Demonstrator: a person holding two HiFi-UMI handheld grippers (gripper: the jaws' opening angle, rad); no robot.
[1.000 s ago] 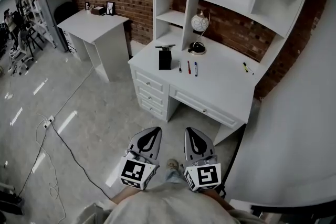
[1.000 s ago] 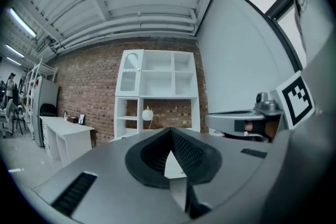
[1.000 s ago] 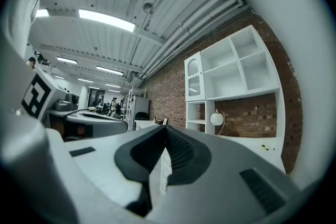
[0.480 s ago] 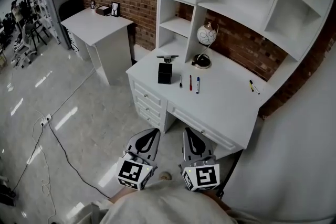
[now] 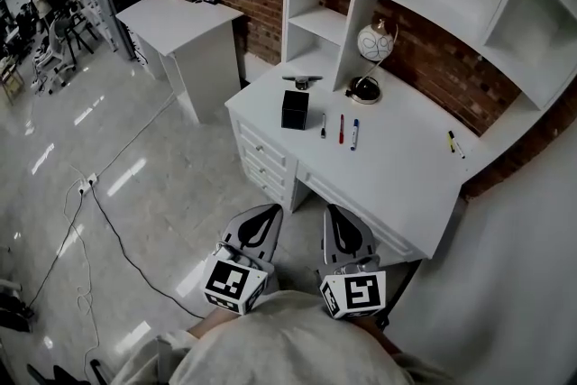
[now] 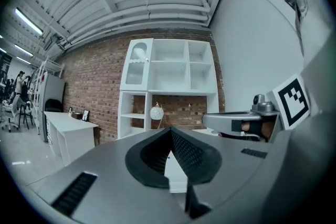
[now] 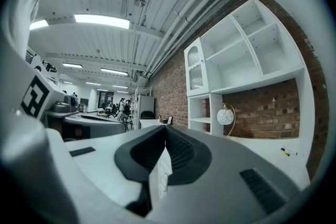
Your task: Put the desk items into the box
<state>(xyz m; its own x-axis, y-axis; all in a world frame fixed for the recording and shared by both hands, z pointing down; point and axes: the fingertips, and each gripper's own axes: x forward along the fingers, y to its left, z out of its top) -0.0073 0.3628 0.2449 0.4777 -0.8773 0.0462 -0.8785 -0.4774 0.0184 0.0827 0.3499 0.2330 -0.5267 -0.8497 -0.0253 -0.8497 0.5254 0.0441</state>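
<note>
**Head view.** The left gripper and right gripper are held level and side by side close to the person's body. Both are over the floor, short of the white desk. A small black box stands at the desk's far left. Three pens lie in a row just right of it, and a yellow marker lies well apart at the right. A globe lamp stands behind the pens. A small dark item beyond the box is too small to identify. Whether the box already holds anything cannot be told.

**Left gripper view.** The jaws meet tip to tip with nothing between them. The desk lies ahead, and the right gripper shows alongside at the right.

**Right gripper view.** The jaws are likewise closed and empty. The lamp and the yellow marker are visible ahead.

**Hazards, as judged.** Both claws must be opened before any pick, since a closed tip would only push a pen. The pens are thin and lie flat, so a poorly centred pinch could roll one off the edge. The box looks light, and a pen fed in at a slant could tip or slide it. The lamp stands close enough to be knocked.
</note>
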